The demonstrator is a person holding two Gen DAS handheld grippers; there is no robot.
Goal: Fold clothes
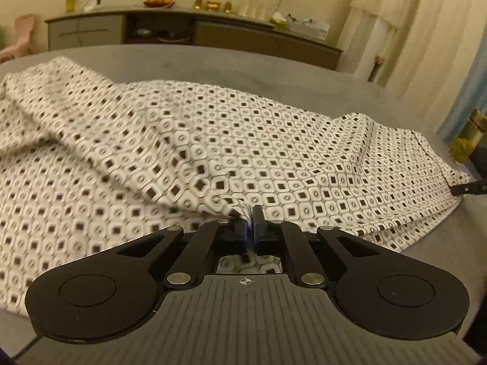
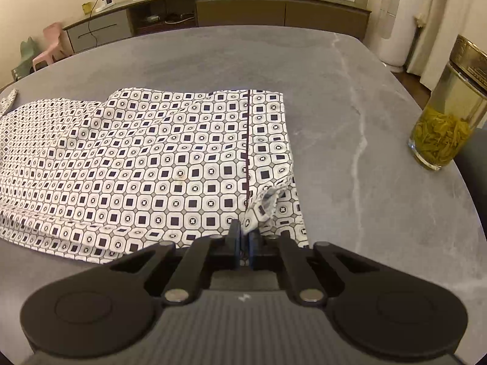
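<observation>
A white garment [image 1: 213,152] printed with small dark squares and circles lies spread over the grey table [image 1: 274,73]. My left gripper [image 1: 250,217] is shut on a pinched fold of its near edge, and the cloth rises in a ridge to the left of the jaws. In the right wrist view the same garment [image 2: 146,164] lies flatter, with a dark seam line running toward me. My right gripper [image 2: 245,232] is shut on the garment's near right corner, which is lifted and curled. The other gripper's tip [image 1: 468,188] shows at the far right of the left wrist view.
A glass of tea with leaves [image 2: 441,127] stands near the table's right edge. The grey marbled tabletop [image 2: 350,121] stretches beyond and to the right of the cloth. A long sideboard [image 2: 243,9] with small items lines the far wall; pink stools [image 2: 51,45] sit at left.
</observation>
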